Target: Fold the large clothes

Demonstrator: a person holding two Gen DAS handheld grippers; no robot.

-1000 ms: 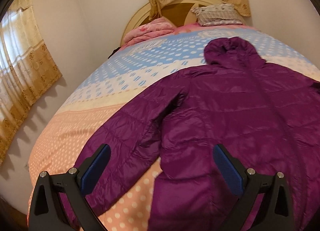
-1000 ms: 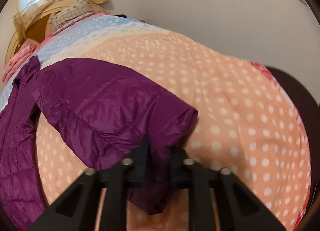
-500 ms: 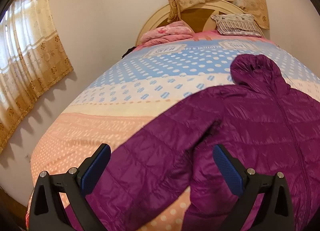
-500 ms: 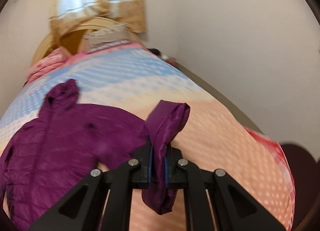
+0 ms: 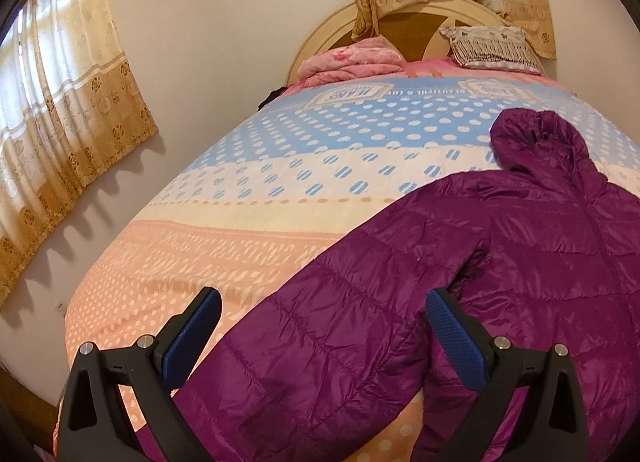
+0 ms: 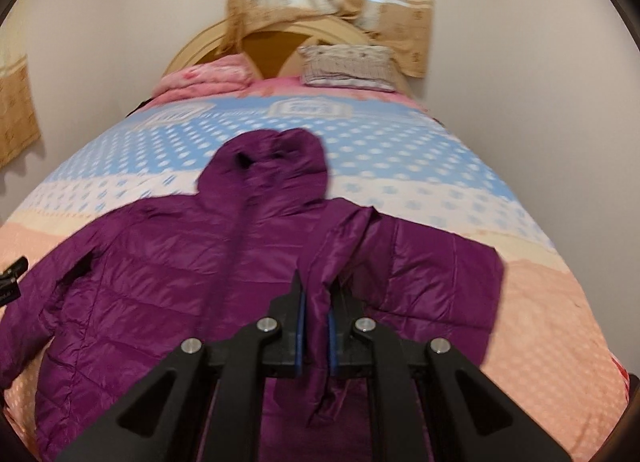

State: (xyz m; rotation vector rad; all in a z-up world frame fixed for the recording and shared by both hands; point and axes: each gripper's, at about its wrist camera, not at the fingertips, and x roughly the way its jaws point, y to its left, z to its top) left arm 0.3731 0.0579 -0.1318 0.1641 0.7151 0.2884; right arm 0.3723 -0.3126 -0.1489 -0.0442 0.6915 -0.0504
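A purple hooded puffer jacket (image 5: 540,246) lies front up on the bed, hood (image 6: 264,158) toward the headboard. In the right wrist view my right gripper (image 6: 316,302) is shut on the jacket's right sleeve (image 6: 340,246). The sleeve is lifted and drawn in over the jacket body (image 6: 160,282), and its cuff hangs below the pads. In the left wrist view my left gripper (image 5: 323,298) stands open just above the other sleeve (image 5: 320,342), which lies flat and angled out to the left. Nothing is between its blue pads (image 5: 452,326).
The dotted bed cover (image 5: 280,166) spreads wide to the left of the jacket. A folded pink blanket (image 5: 352,62) and a pillow (image 5: 488,46) lie by the headboard (image 6: 276,38). Curtains (image 5: 60,102) hang on the left wall; the bed's left edge (image 5: 76,326) is near.
My right gripper has carried the right sleeve from the bed's right side in over the jacket body, rolling to face the headboard. My left gripper has shifted left over the other sleeve, staying open.
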